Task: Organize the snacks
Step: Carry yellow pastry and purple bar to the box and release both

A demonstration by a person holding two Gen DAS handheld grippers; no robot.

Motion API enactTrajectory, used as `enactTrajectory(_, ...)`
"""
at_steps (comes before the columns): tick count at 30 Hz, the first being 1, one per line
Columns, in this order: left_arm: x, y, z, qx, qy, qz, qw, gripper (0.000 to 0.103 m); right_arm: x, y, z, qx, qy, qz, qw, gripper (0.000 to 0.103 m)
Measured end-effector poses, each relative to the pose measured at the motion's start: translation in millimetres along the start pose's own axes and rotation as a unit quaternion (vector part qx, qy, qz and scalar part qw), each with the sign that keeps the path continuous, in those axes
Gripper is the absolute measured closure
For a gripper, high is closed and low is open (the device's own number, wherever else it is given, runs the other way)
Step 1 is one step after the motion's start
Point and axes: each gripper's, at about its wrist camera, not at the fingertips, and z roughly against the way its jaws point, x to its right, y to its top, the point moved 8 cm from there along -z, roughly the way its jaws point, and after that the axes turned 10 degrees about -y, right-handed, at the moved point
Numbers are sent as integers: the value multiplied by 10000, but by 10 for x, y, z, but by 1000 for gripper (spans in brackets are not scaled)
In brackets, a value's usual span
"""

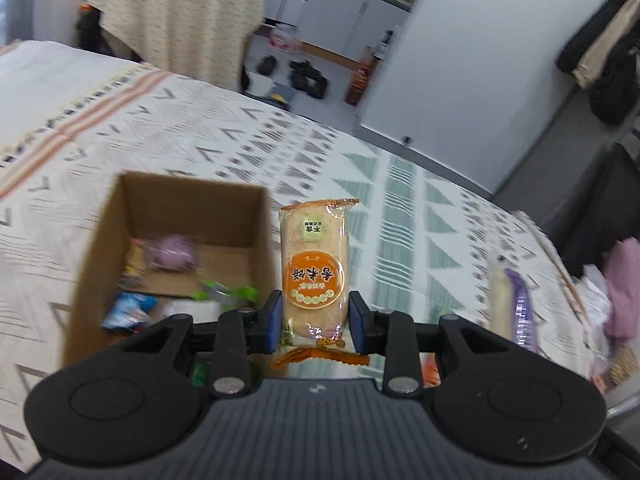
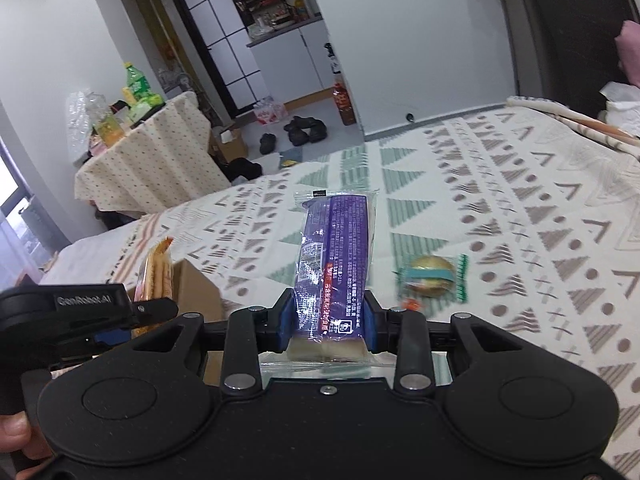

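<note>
My left gripper is shut on an orange rice cracker packet and holds it upright just right of an open cardboard box. The box holds several wrapped snacks, among them a purple one and a blue one. My right gripper is shut on a purple wrapped cake packet and holds it above the bed. That packet also shows in the left wrist view. The left gripper with the cracker packet appears at the left of the right wrist view, over the box.
A small round snack in a green-edged wrapper lies on the patterned bedspread right of my right gripper. More items lie at the bed's right edge. A cloth-covered table stands beyond the bed.
</note>
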Motion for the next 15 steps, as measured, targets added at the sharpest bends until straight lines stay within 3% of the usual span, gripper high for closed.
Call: enactTrajectory(15,-716,319,135,184,245,755,9967,71,-853,74,-122,17,560,262,9981,70)
